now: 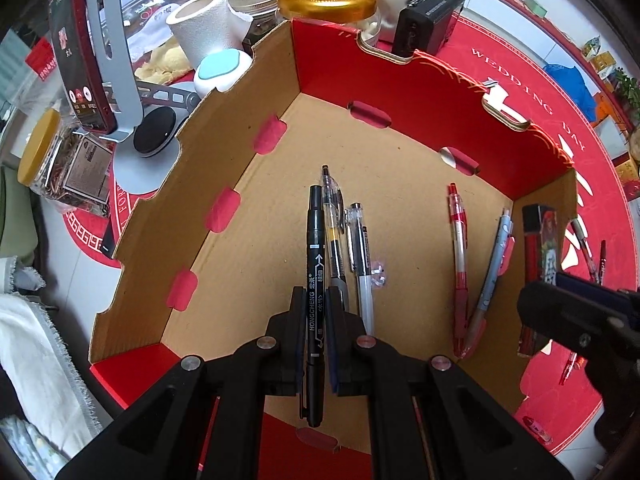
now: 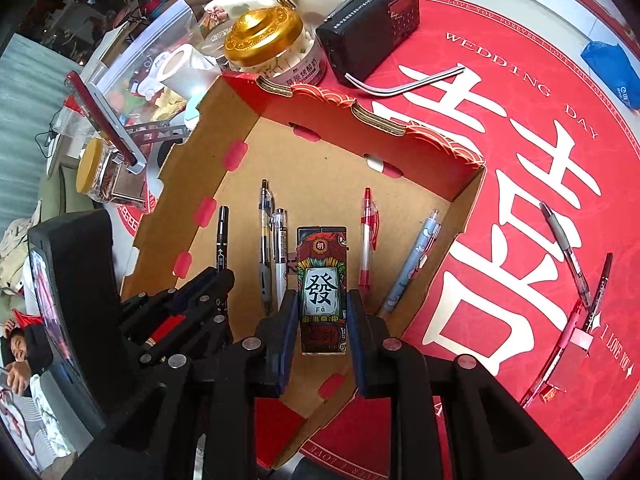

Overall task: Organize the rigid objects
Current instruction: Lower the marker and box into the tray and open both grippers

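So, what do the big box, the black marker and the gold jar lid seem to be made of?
Box: corrugated cardboard, matte brown inside, printed red outside; fluted edges show.
Black marker: likely plastic, smooth with printed lettering.
Gold lid: shiny embossed; metal or metallised plastic, cannot tell.

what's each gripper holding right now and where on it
The left gripper clamps the black marker around its middle. The right gripper holds the decorated box by its two long sides.
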A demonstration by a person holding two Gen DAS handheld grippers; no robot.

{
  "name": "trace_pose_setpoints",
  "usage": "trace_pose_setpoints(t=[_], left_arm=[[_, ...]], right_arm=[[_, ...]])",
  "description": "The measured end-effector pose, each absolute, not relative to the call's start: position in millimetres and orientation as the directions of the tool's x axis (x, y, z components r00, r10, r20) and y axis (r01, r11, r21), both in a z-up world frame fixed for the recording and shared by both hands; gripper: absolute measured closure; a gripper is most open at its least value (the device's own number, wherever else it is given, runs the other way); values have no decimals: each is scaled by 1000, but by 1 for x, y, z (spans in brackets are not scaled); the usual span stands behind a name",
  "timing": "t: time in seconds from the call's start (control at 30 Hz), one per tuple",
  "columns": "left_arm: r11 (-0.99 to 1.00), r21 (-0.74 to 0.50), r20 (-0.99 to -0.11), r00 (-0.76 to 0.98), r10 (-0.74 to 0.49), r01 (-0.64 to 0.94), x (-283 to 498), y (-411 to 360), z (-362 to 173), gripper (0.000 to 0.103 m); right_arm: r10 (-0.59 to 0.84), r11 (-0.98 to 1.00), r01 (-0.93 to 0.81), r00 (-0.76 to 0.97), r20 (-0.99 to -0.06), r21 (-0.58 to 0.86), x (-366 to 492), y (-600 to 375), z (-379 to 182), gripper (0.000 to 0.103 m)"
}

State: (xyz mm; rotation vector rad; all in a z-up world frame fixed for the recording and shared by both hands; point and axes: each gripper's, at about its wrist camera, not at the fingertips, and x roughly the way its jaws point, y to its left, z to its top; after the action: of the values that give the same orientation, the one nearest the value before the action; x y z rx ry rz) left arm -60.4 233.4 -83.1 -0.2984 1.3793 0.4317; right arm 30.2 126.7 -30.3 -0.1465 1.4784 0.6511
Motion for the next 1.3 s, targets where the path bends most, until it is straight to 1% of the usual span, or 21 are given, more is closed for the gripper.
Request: trace_pose_setpoints(t=[0.23, 0.77, 0.83, 0.87, 0.9, 0.93, 0.97, 1.0, 1.03, 1.07, 1.13, 1.3], left_arm=[[887, 52, -986, 116, 117, -458, -56, 236, -92, 94], [896, 68, -992, 65, 108, -439, -42, 242, -123, 94], [903, 61, -993, 62, 96, -425, -40, 242, -128, 93], [907, 58, -994, 62, 92, -417, -39, 242, -130, 91], [916, 62, -994, 59, 92, -397, -39, 240, -132, 87], [920, 68, -994, 58, 98, -387, -38, 240, -134, 68], [923, 78, -993, 56, 107, -378, -39, 241, -135, 32], [923, 71, -993, 61, 102, -379, -41, 242, -135, 15], [920, 53, -993, 78, 90, -388, -43, 244, -134, 1], [912, 21, -990, 118, 75, -409, -46, 248, -131, 0], [905, 18, -988, 132, 82, -426, -49, 253, -130, 0], [903, 27, -983, 154, 103, -429, -49, 254, -121, 0]], right_arm=[[289, 818, -507, -48, -956, 272, 32, 134, -41, 78], [259, 834, -485, -77, -963, 264, 46, 140, -78, 78], [256, 836, -482, -82, -963, 263, 48, 140, -83, 78], [265, 834, -482, -77, -961, 268, 48, 140, -83, 78], [273, 831, -483, -77, -959, 275, 48, 140, -82, 78], [276, 831, -483, -73, -958, 276, 48, 140, -81, 77], [277, 832, -482, -71, -958, 276, 48, 139, -81, 66], [287, 830, -481, -68, -956, 283, 48, 138, -79, 58], [313, 821, -486, -59, -948, 301, 47, 139, -74, 40], [312, 818, -498, -33, -949, 286, 45, 139, -68, 27], [320, 811, -518, 6, -947, 271, 44, 139, -57, 17], [358, 814, -509, 59, -932, 281, 39, 122, -29, 17]])
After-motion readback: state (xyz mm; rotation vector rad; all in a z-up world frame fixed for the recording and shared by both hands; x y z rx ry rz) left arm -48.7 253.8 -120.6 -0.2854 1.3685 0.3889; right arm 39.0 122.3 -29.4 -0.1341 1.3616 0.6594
